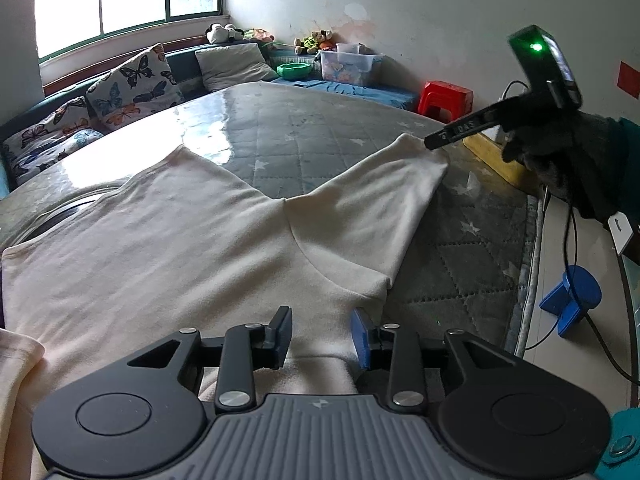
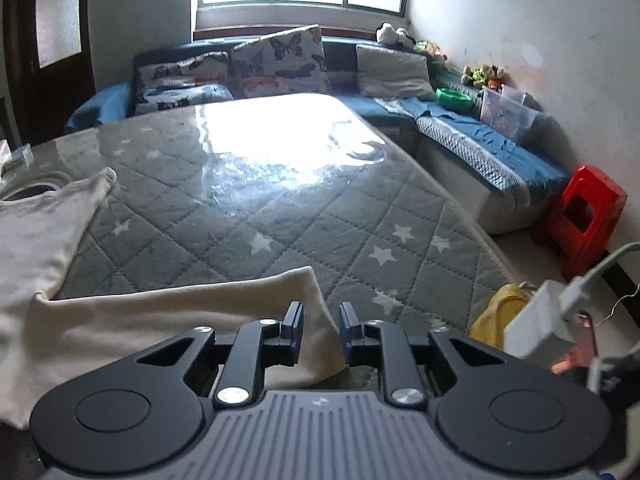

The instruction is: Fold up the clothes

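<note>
Left gripper (image 1: 320, 334) sits jaws apart, straddling the shirt (image 1: 180, 248); right gripper (image 2: 320, 326) gapes over the sleeve (image 2: 180, 312) at six o'clock. Soft, light, floppy cloth: pinch the sleeve's end.

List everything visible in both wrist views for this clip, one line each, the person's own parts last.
garment: one, cream, spread on mattress
mattress: one, grey quilted with white stars, under clear plastic
butterfly cushions: several, white patterned, against bench under window
grey cushion: one, bench corner
plush toys: several, on bench
green bowl: one, on bench
clear box: one, on bench
stool: one, red, on floor by wall
left gripper: open over garment
right gripper: open at sleeve end
gloved hand: one, dark, holding right gripper
</note>
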`<state>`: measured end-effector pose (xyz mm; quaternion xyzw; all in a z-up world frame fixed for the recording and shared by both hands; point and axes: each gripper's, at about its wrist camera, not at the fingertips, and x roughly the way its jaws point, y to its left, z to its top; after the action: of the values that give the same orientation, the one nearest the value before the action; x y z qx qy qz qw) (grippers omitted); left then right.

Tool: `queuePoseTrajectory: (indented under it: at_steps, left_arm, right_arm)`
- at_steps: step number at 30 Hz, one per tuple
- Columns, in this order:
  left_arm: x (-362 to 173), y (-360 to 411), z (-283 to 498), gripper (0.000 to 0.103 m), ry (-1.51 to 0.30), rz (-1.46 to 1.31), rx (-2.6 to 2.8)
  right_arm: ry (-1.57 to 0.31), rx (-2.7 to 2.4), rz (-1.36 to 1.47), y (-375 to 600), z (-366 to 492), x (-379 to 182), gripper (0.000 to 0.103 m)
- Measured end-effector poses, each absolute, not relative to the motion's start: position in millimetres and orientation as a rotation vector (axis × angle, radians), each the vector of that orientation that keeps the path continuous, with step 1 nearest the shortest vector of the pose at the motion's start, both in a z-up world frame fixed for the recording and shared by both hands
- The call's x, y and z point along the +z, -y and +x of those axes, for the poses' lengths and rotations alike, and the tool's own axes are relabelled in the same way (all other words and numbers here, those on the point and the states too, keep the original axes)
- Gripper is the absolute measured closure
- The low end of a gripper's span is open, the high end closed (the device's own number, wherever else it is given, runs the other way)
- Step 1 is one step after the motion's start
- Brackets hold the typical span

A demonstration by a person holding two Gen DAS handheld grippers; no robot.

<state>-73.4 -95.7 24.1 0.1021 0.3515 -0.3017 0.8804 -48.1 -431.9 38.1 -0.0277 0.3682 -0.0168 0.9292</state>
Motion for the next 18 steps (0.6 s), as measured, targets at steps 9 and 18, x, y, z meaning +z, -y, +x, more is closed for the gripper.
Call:
queuePoseTrajectory:
  at_steps: [9,18]
  left_arm:
    - [31,92,-76,0.06,-0.708,0.208,-0.616]
    - [29,92,-76,0.059,-0.712,0.211,-0.592]
  right_arm:
    - [-0.797,-0.059,-0.019,434,-54,24,0.067]
    - [-0.786,-0.022,-0.004,430,-55,24,0.095]
